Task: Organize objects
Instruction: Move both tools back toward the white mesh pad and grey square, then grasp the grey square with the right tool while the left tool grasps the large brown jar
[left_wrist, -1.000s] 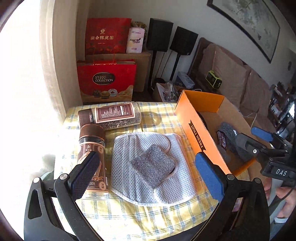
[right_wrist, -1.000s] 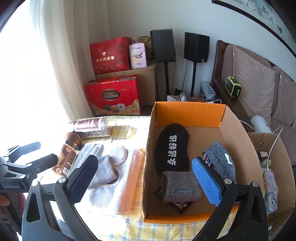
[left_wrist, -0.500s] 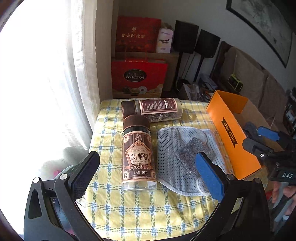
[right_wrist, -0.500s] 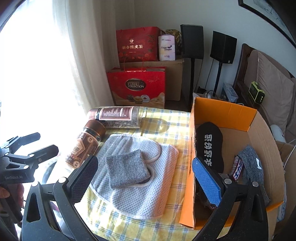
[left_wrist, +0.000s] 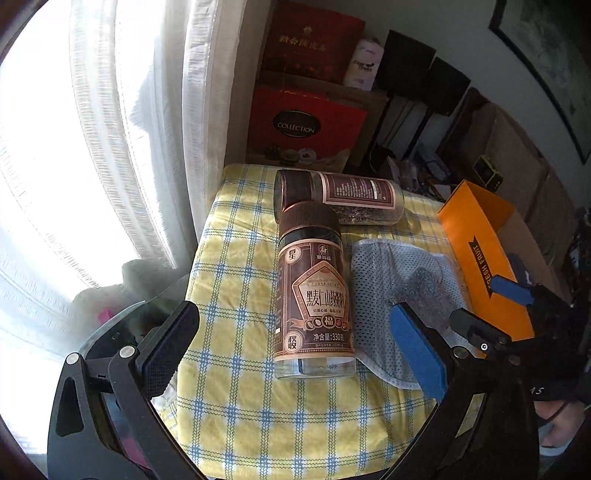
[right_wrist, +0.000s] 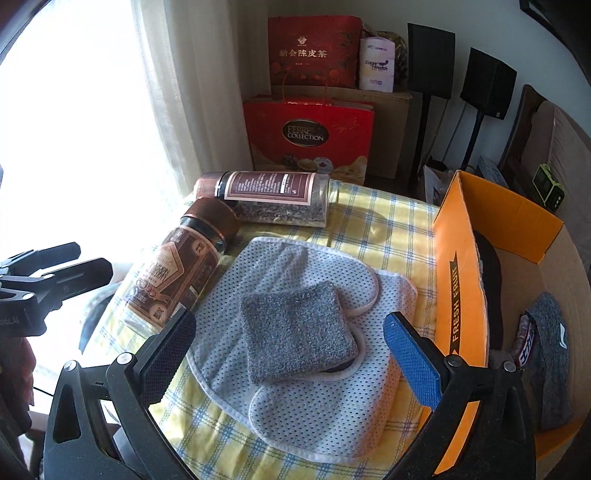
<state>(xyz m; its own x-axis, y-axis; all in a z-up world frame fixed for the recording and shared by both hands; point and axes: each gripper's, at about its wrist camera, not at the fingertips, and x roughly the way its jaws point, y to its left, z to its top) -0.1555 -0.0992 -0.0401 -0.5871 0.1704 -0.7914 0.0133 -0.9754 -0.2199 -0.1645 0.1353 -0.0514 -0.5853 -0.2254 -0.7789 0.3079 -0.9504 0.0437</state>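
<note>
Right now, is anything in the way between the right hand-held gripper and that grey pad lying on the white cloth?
Nothing visible. The right hand-held gripper is open, and the grey pad lies uncovered on the white mesh cloth, between its fingers in this view.

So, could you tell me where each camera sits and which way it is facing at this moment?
Left wrist: on the left gripper, facing the jar lying between its open fingers; the right gripper shows at right.
Right wrist: on the right gripper, facing the grey pad on the mesh cloth; the left gripper shows at left.
Shared: both jars, cloth, pad, orange box, checked tablecloth.
</note>
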